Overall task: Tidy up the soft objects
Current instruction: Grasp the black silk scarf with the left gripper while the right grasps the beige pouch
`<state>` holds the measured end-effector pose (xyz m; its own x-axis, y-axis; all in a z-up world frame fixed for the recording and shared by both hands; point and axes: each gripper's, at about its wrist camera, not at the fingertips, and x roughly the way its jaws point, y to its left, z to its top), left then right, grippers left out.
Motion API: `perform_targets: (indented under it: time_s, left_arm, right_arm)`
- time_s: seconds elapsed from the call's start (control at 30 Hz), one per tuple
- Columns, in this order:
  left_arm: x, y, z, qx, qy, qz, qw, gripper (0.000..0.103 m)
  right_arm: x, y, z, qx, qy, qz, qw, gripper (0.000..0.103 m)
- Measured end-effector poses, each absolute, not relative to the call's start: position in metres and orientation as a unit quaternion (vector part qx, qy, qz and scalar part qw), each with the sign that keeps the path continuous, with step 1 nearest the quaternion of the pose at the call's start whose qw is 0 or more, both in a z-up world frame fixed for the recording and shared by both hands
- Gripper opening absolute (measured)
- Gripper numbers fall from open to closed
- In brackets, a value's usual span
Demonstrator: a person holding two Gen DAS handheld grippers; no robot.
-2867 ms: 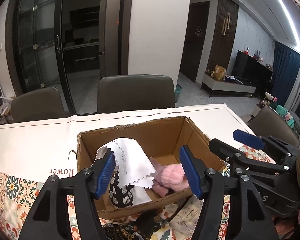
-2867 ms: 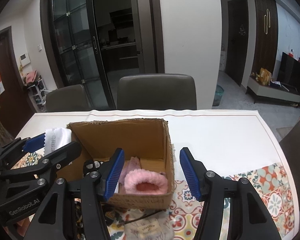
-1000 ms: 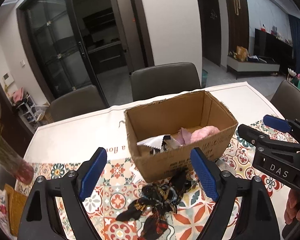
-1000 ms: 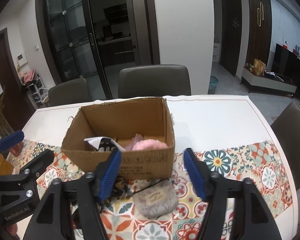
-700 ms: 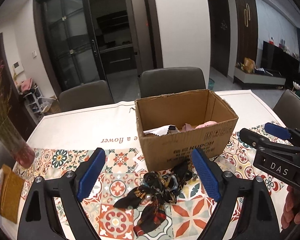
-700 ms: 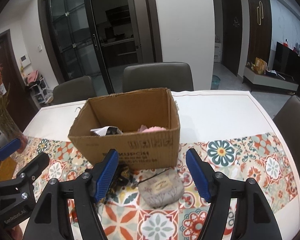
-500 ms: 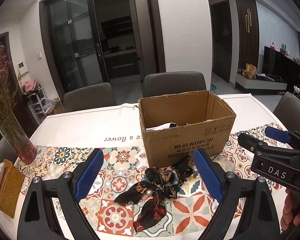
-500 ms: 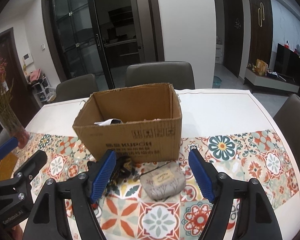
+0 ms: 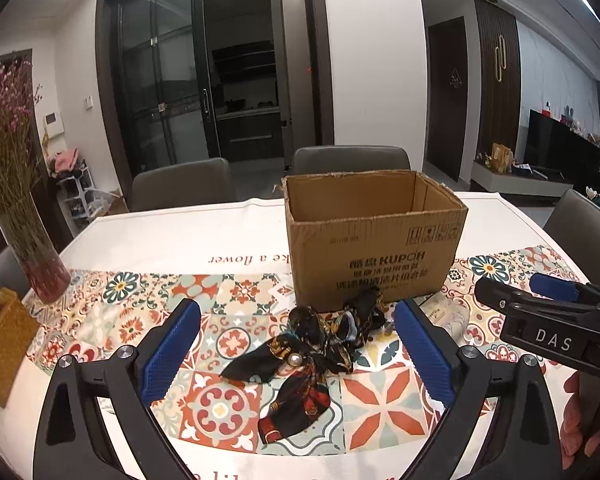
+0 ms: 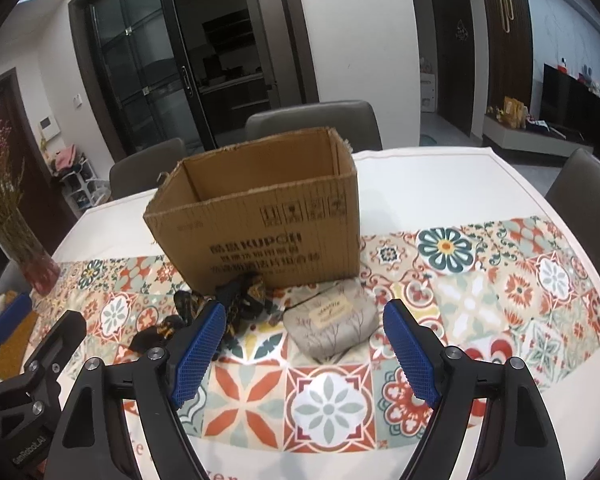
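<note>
A brown cardboard box (image 9: 374, 240) stands open on the patterned tablecloth; its contents are hidden from this low angle. It also shows in the right wrist view (image 10: 260, 216). A black patterned scarf (image 9: 304, 356) lies crumpled in front of the box, also seen in the right wrist view (image 10: 224, 304). A grey fabric pouch (image 10: 332, 322) lies right of the scarf. My left gripper (image 9: 298, 354) is open and empty, low over the scarf. My right gripper (image 10: 302, 354) is open and empty, just in front of the pouch.
A glass vase of pink flowers (image 9: 32, 248) stands at the left edge of the table. A woven yellow box (image 9: 2, 336) sits near it. Grey chairs (image 9: 350, 164) stand behind the table and at its right side. The right gripper's body (image 9: 556, 332) is beside the left one.
Both grippers have pulled back from the box and dropped lower. The white cloth I held over the box 2.9 s ago lies inside it. The scarf and pouch are now between the fingers.
</note>
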<state>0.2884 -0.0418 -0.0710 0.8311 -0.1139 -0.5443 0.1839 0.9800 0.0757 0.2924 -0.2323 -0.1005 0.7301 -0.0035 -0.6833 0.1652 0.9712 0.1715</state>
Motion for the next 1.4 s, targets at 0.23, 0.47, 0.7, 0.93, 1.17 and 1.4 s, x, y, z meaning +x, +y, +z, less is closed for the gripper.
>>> perform_targets:
  time_s: [0.23, 0.47, 0.7, 0.93, 1.17, 1.4]
  left_arm:
    - [0.290, -0.039, -0.095, 0.061, 0.296, -0.091, 0.949, 0.099]
    - [0.302, -0.037, -0.119, 0.059, 0.316, -0.096, 0.942, 0.099]
    - [0.317, -0.036, -0.146, 0.068, 0.338, -0.107, 0.933, 0.099]
    - [0.334, -0.041, -0.171, 0.084, 0.355, -0.117, 0.924, 0.099]
    - [0.350, -0.048, -0.193, 0.093, 0.370, -0.124, 0.916, 0.099]
    - [0.364, -0.054, -0.205, 0.102, 0.373, -0.128, 0.913, 0.099]
  right_arm:
    - [0.290, -0.226, -0.120, 0.104, 0.377, -0.049, 0.919, 0.082]
    - [0.295, -0.221, -0.139, 0.096, 0.387, -0.058, 0.915, 0.082]
    - [0.303, -0.216, -0.157, 0.068, 0.395, -0.073, 0.913, 0.082]
    - [0.314, -0.214, -0.174, 0.040, 0.399, -0.087, 0.912, 0.082]
    - [0.330, -0.217, -0.195, 0.024, 0.421, -0.094, 0.902, 0.082]
    - [0.338, -0.218, -0.207, 0.024, 0.422, -0.096, 0.901, 0.082]
